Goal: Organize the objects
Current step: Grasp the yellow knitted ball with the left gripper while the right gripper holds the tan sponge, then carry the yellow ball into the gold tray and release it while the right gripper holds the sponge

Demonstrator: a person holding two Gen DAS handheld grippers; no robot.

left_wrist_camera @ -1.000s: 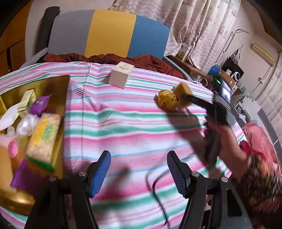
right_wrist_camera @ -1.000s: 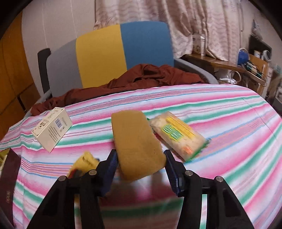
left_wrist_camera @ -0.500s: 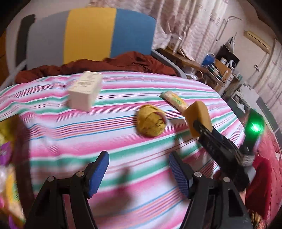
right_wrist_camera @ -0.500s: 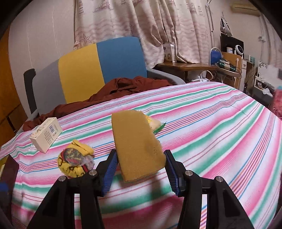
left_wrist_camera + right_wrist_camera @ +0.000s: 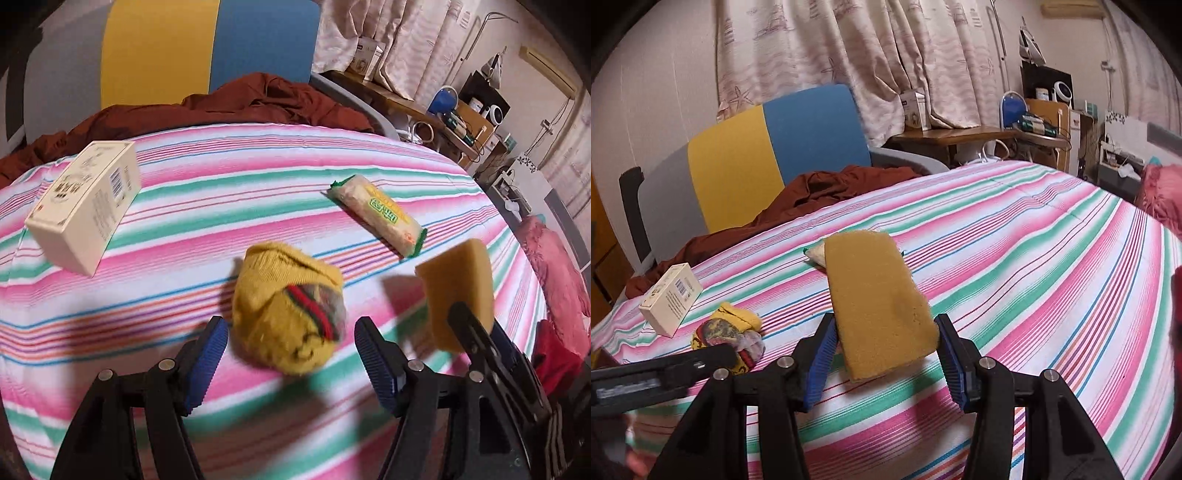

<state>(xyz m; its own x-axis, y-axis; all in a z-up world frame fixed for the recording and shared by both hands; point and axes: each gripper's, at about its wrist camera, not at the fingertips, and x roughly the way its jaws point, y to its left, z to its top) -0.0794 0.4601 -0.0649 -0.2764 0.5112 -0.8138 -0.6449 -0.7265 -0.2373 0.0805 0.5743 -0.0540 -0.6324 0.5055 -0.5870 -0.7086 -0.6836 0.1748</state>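
Holding the yellow sponge (image 5: 881, 302) pinched in my right claw (image 5: 884, 360), both blue pads pressed on its lower sides so the long flat face sticks up and forward, clear of the striped counter (image 5: 1034, 258). Gripped low like that, it stays stiff and I can carry it without dragging it over the cloth.

My left claw (image 5: 290, 363) is spread wide and empty, pointed down at the rolled yellow sock (image 5: 290, 312), which sits on the counter just ahead of the pads and between their lines. Neither pad touches it. The spread looks matched to the sock's width, so I judge the next step is to drop around it and close. It's soft and lumpy, so a squeeze across the middle should hold; a grab at the loose cuff might unroll it.

Other things to sort: the cream box (image 5: 86, 206) lies flat, far left on the counter, well apart from the sock. The snack packet (image 5: 376, 214) lies diagonally beyond the sock, near the sponge; in the right view the sponge hides most of it. A brown cloth (image 5: 258, 99) is bunched at the far edge against the chair (image 5: 207, 40).

No bin or tray in view, so I can't tell where these go.
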